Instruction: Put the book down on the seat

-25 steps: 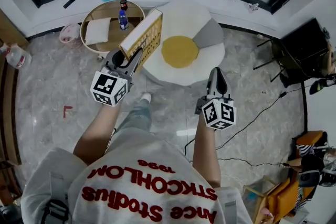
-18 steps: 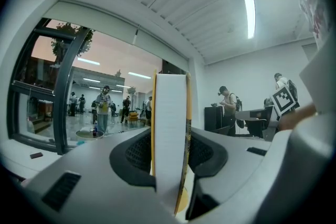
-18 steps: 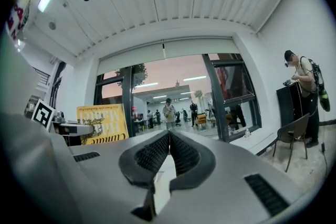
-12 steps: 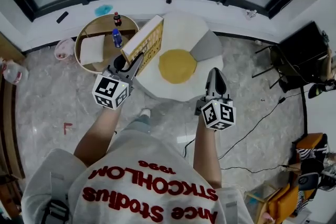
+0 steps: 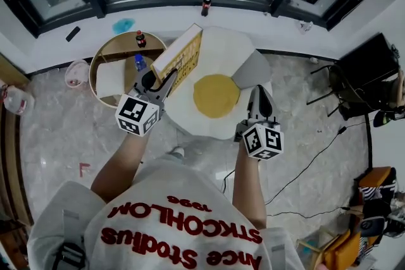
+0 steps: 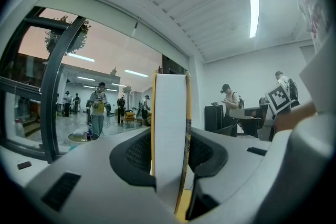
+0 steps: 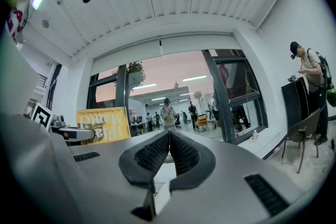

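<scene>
1. The left claw (image 5: pixel 166 81) is grasping the book (image 5: pixel 180 55). In the left gripper view both jaws of this claw (image 6: pixel 170 160) press on the book (image 6: pixel 170 113), which stands upright between them with its white page edge toward the camera.
2. The right claw (image 5: pixel 259 95) is clenched. In the right gripper view its jaws (image 7: pixel 168 149) meet with nothing between them.
3. The book has a yellow cover. In the head view it is seen over the left edge of the seat (image 5: pixel 228 50), between the round table (image 5: pixel 92 73) and the yellow middle (image 5: pixel 216 95) of the seat. It is in the claw and is not laid on the seat.
4. The seat is white and round, with a grey part (image 5: pixel 252 65) on its right side. The right claw is seen over the right edge of the seat, just below this grey part.
5. On the round table stand two bottles, one with a red cap (image 5: pixel 140 39) and a blue one (image 5: pixel 139 62), beside a white cloth (image 5: pixel 114 77).
6. In the right gripper view the book (image 7: pixel 102 126) shows at the left, with its cover toward the camera.
7. Another bottle (image 5: pixel 205 4) stands on the white ledge (image 5: pixel 158 16) under the window.
</scene>
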